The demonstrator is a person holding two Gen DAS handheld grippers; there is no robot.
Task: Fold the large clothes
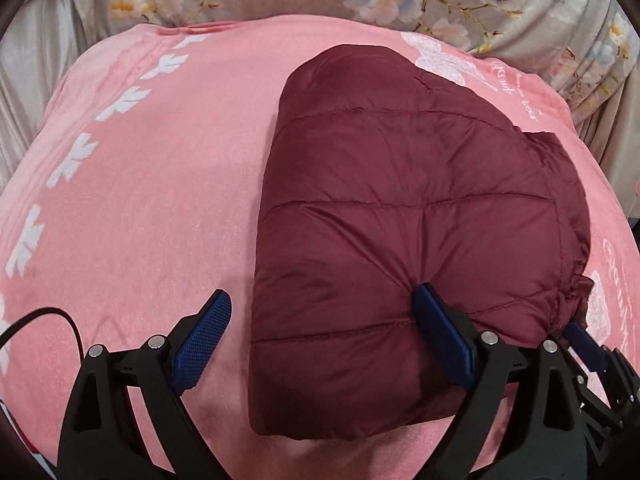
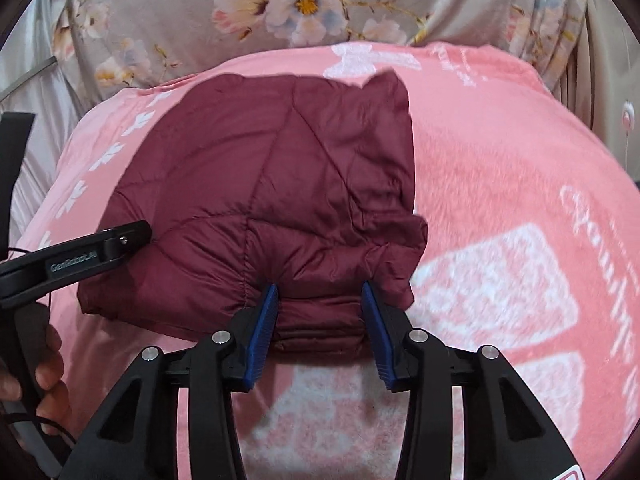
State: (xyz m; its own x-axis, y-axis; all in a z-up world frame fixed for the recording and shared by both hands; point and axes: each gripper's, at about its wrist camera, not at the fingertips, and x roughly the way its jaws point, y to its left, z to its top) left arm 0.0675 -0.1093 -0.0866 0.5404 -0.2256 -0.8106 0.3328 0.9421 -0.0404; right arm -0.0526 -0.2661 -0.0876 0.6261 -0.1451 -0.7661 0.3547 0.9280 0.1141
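The left gripper [image 1: 320, 330] gapes wide, straddling the folded jacket [image 1: 416, 216] corner at seven o'clock. The right gripper [image 2: 320, 320], narrower, brackets the bundled near edge on the pink blanket [image 2: 500, 168]. Puffy layers could spring open once released.

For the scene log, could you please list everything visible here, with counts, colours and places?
Quilted jacket: one, maroon, folded into a bundle on the blanket.
Blanket: one, pink with white prints, spread under the jacket.
Floral cloth: one, grey with pale flowers, behind the blanket.
Cable: one, dark, at the left tongs' side.
Left tongs: one, black with blue pads, wide open astride the jacket's near left corner.
Right tongs: one, black with blue pads, around the jacket's near folded edge; grip unclear.
Hand: one, holding the left tongs' handle.
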